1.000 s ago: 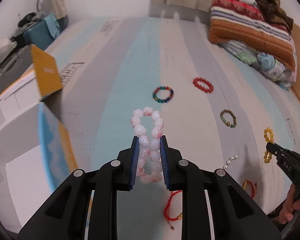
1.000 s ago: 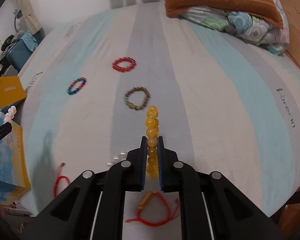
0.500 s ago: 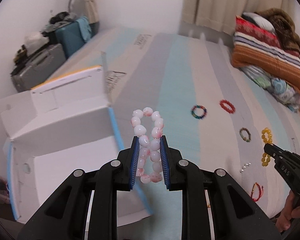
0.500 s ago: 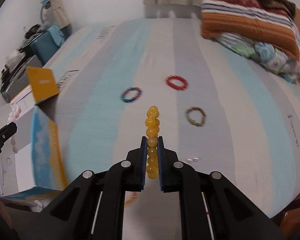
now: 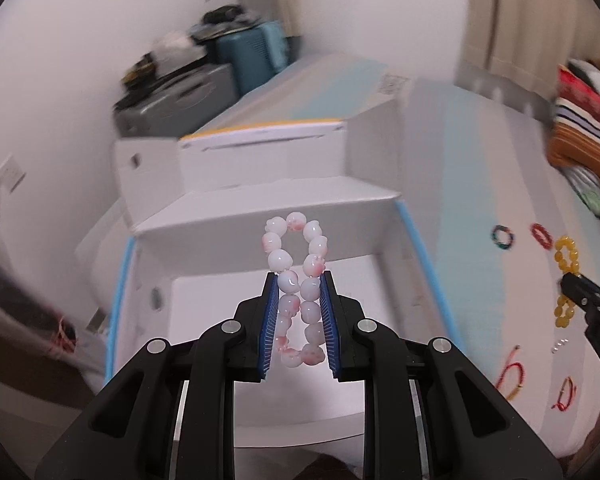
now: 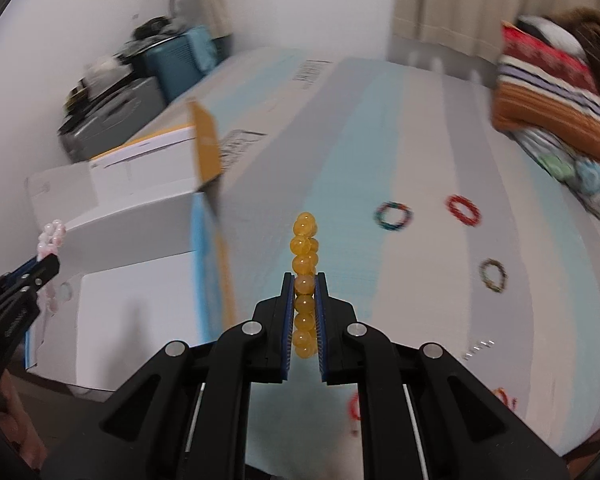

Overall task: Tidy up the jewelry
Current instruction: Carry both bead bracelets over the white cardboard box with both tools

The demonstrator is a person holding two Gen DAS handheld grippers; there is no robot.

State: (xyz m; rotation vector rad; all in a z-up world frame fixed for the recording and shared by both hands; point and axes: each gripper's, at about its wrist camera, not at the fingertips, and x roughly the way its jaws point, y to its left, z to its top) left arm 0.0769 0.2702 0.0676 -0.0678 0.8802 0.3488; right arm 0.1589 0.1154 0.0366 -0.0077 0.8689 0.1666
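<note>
My left gripper (image 5: 299,280) is shut on a pink-and-white bead bracelet (image 5: 296,264) and holds it above the open white cardboard box (image 5: 260,208) at the bed's left side. My right gripper (image 6: 305,280) is shut on a yellow bead bracelet (image 6: 305,248) and holds it over the striped bed (image 6: 340,160), to the right of the box (image 6: 140,280). The right gripper with its yellow bracelet (image 5: 566,258) shows at the right edge of the left wrist view. The left gripper with the pink bracelet (image 6: 51,236) shows at the left edge of the right wrist view.
On the bed lie a multicolour bracelet (image 6: 393,215), a red bead bracelet (image 6: 463,209), a brown-green bracelet (image 6: 493,275), a small pearl piece (image 6: 480,346) and red cords (image 5: 512,372). Folded blankets (image 6: 556,92) sit at the far right. Suitcases (image 6: 140,92) stand by the wall.
Both grippers have swung left, away from the bracelets on the bed. The left one, still holding the pink bracelet, now hangs over the open box. The right still holds the yellow bracelet.
</note>
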